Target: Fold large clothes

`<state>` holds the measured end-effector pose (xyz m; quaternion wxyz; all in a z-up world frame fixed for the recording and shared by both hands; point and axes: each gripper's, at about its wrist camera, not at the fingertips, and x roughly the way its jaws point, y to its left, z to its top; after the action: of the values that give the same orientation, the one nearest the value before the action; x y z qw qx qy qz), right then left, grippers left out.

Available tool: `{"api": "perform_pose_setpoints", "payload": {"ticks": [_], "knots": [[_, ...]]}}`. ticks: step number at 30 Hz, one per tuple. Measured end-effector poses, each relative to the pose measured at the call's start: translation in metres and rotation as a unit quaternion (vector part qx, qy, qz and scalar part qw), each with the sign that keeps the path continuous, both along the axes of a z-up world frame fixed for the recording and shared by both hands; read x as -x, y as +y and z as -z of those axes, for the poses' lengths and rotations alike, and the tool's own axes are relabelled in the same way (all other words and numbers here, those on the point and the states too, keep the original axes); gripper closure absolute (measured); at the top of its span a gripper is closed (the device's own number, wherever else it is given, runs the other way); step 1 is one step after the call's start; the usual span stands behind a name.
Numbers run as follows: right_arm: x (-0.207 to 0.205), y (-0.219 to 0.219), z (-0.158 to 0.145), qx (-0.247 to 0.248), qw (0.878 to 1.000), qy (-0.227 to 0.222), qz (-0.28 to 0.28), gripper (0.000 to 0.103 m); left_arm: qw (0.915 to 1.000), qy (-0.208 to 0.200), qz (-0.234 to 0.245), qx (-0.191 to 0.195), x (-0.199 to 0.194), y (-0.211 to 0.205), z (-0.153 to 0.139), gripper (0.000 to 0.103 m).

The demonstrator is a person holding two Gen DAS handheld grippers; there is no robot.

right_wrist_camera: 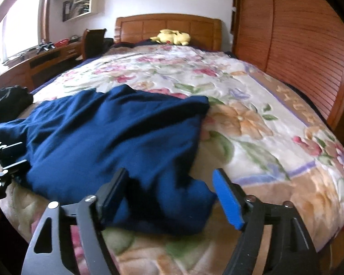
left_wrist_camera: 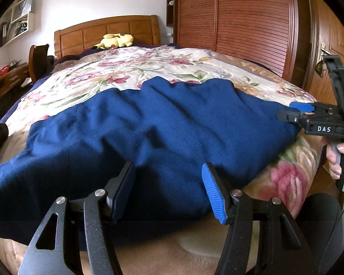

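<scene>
The navy garment (left_wrist_camera: 149, 123) lies spread on the floral blanket (left_wrist_camera: 117, 73) of the bed, wrinkled and not yet in a neat shape. I judge that the folding is at an early stage: the far edge looks bunched, perhaps turned over once, but no clean fold is visible and most of the work is left.

The left tool (left_wrist_camera: 168, 191) has its jaws wide apart, with the near edge of the garment directly in front of and between the fingers; it grips nothing. The right tool (right_wrist_camera: 170, 197) is also wide open, and the near right corner of the garment lies in the gap between its fingers, not pinched.

The left wrist view shows the right tool from the side, at the right end of the garment, with the person's hand (left_wrist_camera: 337, 158) on its handle. The right wrist view shows what the left does not: a dark bundle of cloth (right_wrist_camera: 10, 96) beyond the garment to the left of the tool, and the wooden desk (right_wrist_camera: 45, 57) farther on. Both views show the yellow plush toy (right_wrist_camera: 172, 37) far ahead, near the headboard.
</scene>
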<state>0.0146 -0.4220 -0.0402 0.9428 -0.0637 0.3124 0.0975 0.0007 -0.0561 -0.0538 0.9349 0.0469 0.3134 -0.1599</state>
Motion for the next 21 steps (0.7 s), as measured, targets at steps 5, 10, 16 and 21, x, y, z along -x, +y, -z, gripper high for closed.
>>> {"api": "perform_pose_setpoints", "payload": {"ticks": [5, 10, 16, 21], "knots": [[-0.012, -0.007, 0.012, -0.037, 0.998, 0.04, 0.016, 0.011, 1.0, 0.0, 0.0, 0.0, 0.001, 0.001, -0.001, 0.042], [-0.013, -0.01, 0.016, -0.063, 0.996, 0.054, 0.025, 0.01, 1.0, 0.0, 0.001, 0.0, 0.001, 0.001, 0.0, 0.042], [-0.017, -0.01, 0.025, -0.121, 0.989, 0.082, -0.032, 0.024, 1.0, 0.001, 0.001, 0.001, 0.0, 0.001, 0.0, 0.042], [-0.016, -0.005, 0.021, -0.132, 0.987, 0.077, -0.052, 0.052, 0.9999, 0.007, 0.004, 0.01, 0.002, 0.006, 0.0, 0.042]]}}
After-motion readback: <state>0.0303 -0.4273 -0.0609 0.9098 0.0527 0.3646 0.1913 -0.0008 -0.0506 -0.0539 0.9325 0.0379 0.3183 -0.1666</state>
